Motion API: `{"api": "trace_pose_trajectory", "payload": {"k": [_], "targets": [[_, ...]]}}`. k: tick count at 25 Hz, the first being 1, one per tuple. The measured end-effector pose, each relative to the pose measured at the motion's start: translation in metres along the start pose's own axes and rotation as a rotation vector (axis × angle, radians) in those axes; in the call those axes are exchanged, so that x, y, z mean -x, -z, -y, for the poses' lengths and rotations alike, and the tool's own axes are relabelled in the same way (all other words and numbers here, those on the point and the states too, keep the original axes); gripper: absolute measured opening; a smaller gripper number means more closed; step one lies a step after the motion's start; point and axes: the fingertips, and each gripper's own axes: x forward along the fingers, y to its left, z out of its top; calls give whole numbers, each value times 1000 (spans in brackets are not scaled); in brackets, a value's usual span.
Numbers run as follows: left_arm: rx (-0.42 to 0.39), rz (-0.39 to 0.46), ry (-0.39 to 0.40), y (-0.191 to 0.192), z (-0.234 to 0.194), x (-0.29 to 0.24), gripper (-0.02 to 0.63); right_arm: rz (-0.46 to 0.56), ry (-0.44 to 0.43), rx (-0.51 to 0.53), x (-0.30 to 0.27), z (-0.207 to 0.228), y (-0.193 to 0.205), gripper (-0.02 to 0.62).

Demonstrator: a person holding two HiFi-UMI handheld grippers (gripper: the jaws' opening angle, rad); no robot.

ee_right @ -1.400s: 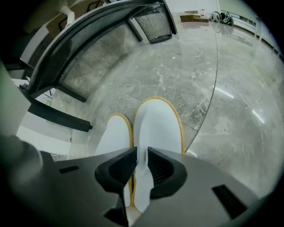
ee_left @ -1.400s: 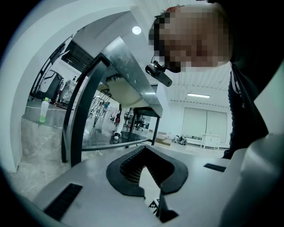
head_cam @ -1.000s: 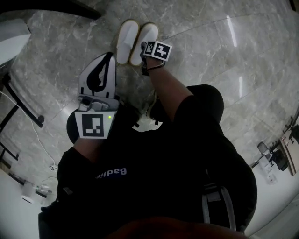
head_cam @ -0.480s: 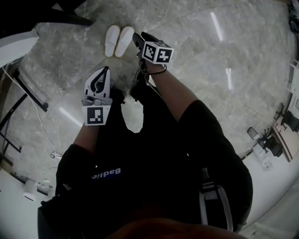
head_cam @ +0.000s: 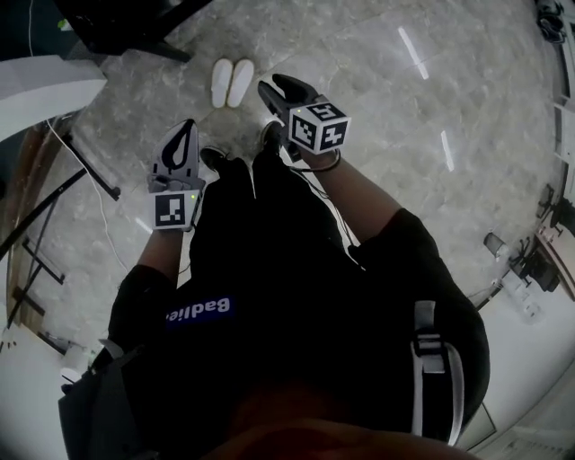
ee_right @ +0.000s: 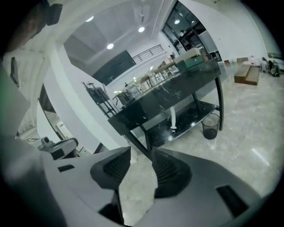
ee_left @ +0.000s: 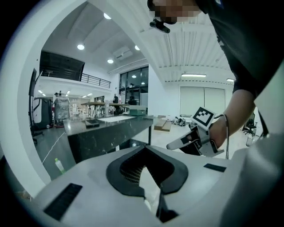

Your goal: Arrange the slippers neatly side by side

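Two white slippers [head_cam: 230, 83] lie side by side on the grey marble floor, toes pointing away, at the top of the head view. Neither gripper view shows them. My left gripper [head_cam: 183, 127] is held up in front of the body, well short and left of the slippers, its jaws shut with nothing between them [ee_left: 143, 150]. My right gripper [head_cam: 269, 88] hovers right of the slippers and apart from them. Its jaws stand a little open and empty [ee_right: 141, 153]. The left gripper view also catches the right gripper [ee_left: 172, 145] off to the right.
A black table [head_cam: 126, 27] stands just beyond the slippers, with its dark legs [ee_right: 137, 142] and a small bin [ee_right: 211, 126] beneath it. A white curved piece [head_cam: 40, 90] and black stand legs [head_cam: 85, 166] with cables sit at the left.
The view has risen and the slippers look smaller and farther off. The right gripper has drawn back from the right slipper's side. The left gripper has lifted too.
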Motion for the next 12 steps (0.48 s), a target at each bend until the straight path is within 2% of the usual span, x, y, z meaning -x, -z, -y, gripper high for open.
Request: {"api": "trace_pose_trajectory", "payload": {"k": [4, 7, 12], "targets": [[24, 41, 19, -74, 20, 24, 2, 70, -83, 103, 64, -92, -43, 144], [71, 54, 49, -111, 31, 40, 2, 136, -127, 219, 104, -150, -77, 144], [159, 54, 113, -152, 55, 70, 2, 261, -115, 384, 158, -207, -110, 144]]}}
